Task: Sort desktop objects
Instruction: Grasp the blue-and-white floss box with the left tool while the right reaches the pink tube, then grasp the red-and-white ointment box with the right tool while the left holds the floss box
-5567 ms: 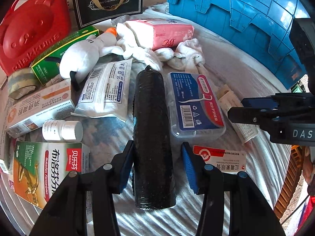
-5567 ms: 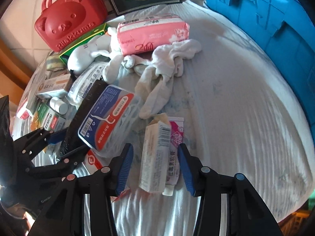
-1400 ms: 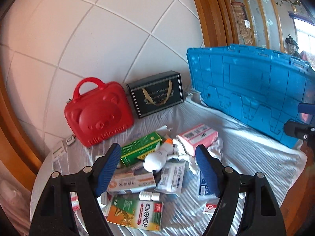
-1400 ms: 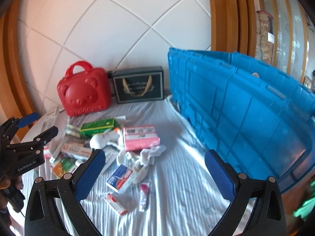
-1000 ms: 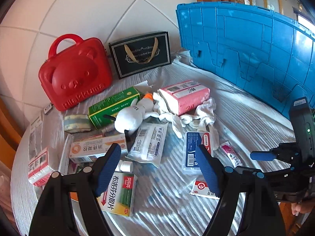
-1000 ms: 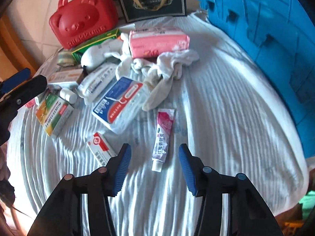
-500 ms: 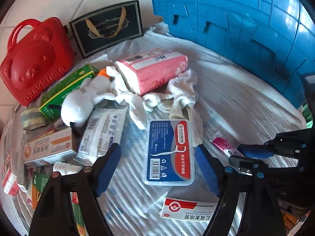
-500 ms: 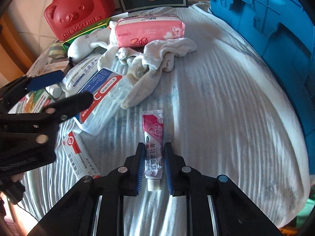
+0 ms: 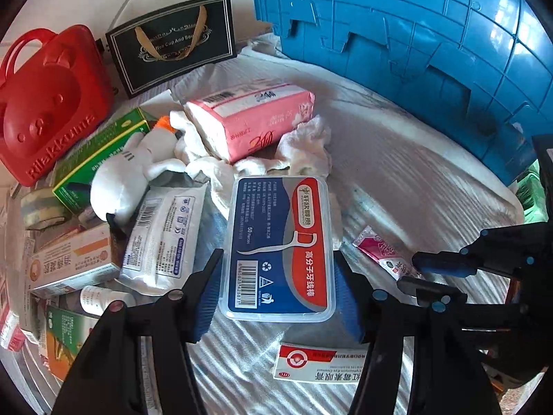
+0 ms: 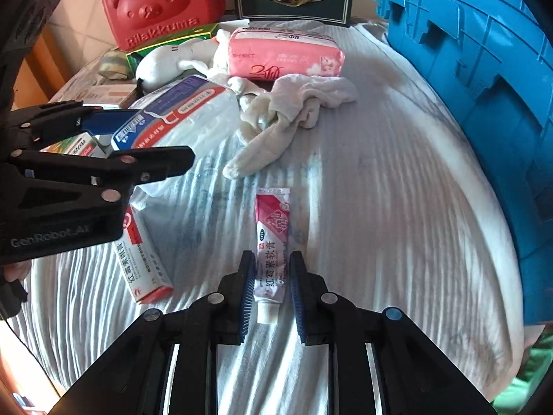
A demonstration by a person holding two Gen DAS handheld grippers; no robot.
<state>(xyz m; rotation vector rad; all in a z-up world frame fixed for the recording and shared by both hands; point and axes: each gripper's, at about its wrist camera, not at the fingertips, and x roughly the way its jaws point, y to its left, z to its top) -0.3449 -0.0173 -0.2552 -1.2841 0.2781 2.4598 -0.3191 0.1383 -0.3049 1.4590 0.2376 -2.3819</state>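
Note:
A clear floss-pick box [image 9: 280, 214] with a blue and red label lies on the white ribbed cloth. My left gripper [image 9: 276, 254] straddles its near end. The jaws are closing, and the blue pads [image 9: 207, 294] touch both long sides of the box. In the right wrist view the left gripper [image 10: 162, 136] holds the floss-pick box [image 10: 186, 103] from the left. A pink and white ointment tube [image 10: 273, 221] lies cap towards me. My right gripper [image 10: 272, 254] is shut on its lower half. The left wrist view shows the ointment tube [image 9: 376, 249] in the right gripper [image 9: 408, 272].
A blue plastic crate [image 9: 397, 34] walls off the right side. Behind stand a red bear case [image 9: 45, 103] and a black gift bag [image 9: 172, 41]. A pink tissue pack [image 9: 249, 121], white cloth [image 9: 304, 148], plush toy [image 9: 121, 173], gauze pack [image 9: 162, 235] and medicine boxes [image 9: 69, 266] crowd the left. A red-and-white carton [image 9: 318, 363] lies near me.
My left gripper came down over the floss-pick box and its jaws narrowed onto the sides. My right gripper closed on the ointment tube a second ago and has stayed there.

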